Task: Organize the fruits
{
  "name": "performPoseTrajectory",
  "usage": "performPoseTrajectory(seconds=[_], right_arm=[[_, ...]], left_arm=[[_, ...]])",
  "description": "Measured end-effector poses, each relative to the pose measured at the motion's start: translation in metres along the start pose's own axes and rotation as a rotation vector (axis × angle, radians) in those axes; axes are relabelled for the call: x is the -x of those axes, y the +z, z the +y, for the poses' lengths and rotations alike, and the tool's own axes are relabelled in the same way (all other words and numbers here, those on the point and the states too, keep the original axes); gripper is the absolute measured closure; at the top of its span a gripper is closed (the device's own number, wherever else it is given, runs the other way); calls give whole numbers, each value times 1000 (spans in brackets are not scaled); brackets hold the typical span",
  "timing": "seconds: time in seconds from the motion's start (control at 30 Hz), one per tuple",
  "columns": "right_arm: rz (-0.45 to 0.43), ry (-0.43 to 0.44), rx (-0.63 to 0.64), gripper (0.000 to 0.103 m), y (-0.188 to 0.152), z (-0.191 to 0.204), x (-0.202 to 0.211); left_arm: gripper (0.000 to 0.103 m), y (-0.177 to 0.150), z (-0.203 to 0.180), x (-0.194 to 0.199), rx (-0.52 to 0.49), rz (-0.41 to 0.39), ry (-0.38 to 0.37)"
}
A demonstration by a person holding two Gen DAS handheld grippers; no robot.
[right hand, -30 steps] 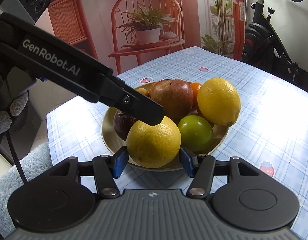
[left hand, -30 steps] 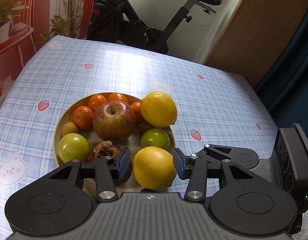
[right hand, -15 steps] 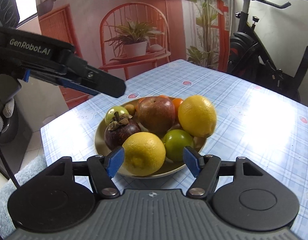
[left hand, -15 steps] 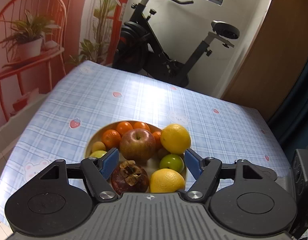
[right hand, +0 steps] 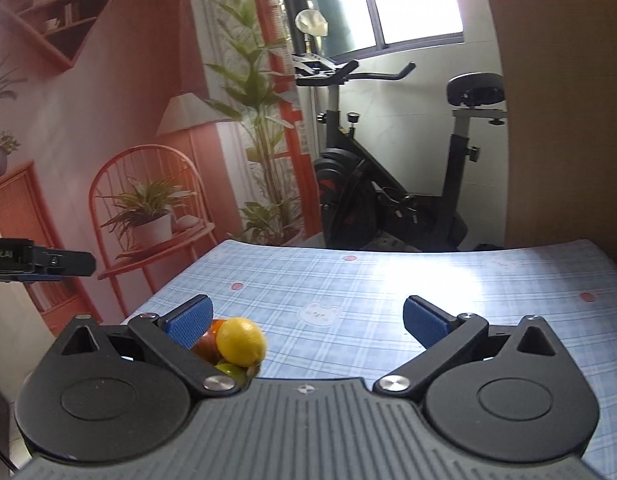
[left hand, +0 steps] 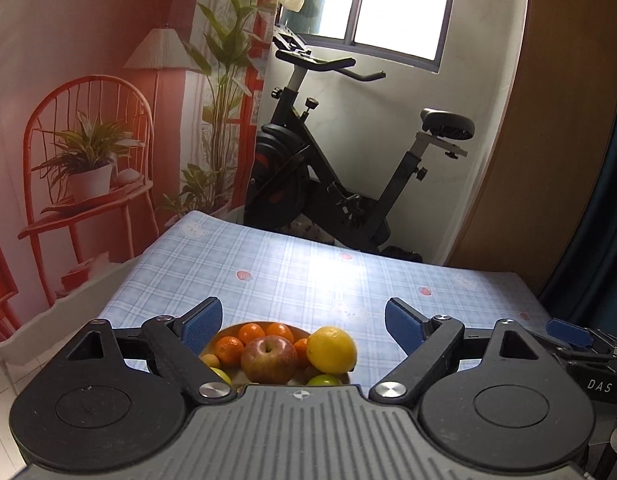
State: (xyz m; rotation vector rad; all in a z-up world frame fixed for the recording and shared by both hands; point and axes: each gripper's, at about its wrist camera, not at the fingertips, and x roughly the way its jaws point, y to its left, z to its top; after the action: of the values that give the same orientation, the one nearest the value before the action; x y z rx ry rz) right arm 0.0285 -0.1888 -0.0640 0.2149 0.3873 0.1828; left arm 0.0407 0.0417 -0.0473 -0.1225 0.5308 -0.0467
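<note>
Fruit all sits piled in the bowl [left hand: 224, 334] on the table [left hand: 308, 280], left gripper [left hand: 302, 326] and right gripper [right hand: 306, 322] fingers empty, opening wide above it; best back off straight up, clear of the top lemon [left hand: 331, 350].

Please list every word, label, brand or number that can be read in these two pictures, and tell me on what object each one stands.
"DAS": white letters on the black body of the right gripper, seen at the right edge of the left wrist view.
"obot.AI": white letters, cut off by the picture edge, on the black body of the left gripper, seen at the left edge of the right wrist view.
The exercise bike shows no readable text.
</note>
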Motion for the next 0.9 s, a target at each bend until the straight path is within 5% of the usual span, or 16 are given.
performPoseTrajectory(seconds=[0.5,0.9], right_arm=[[-11,-168,19,0,45,11,58],[-1,-176,34,0,42,25,71]], left_arm=[[5,15,-43,50,-140,-94,75],[5,8,-57,70,-180,-137,70]])
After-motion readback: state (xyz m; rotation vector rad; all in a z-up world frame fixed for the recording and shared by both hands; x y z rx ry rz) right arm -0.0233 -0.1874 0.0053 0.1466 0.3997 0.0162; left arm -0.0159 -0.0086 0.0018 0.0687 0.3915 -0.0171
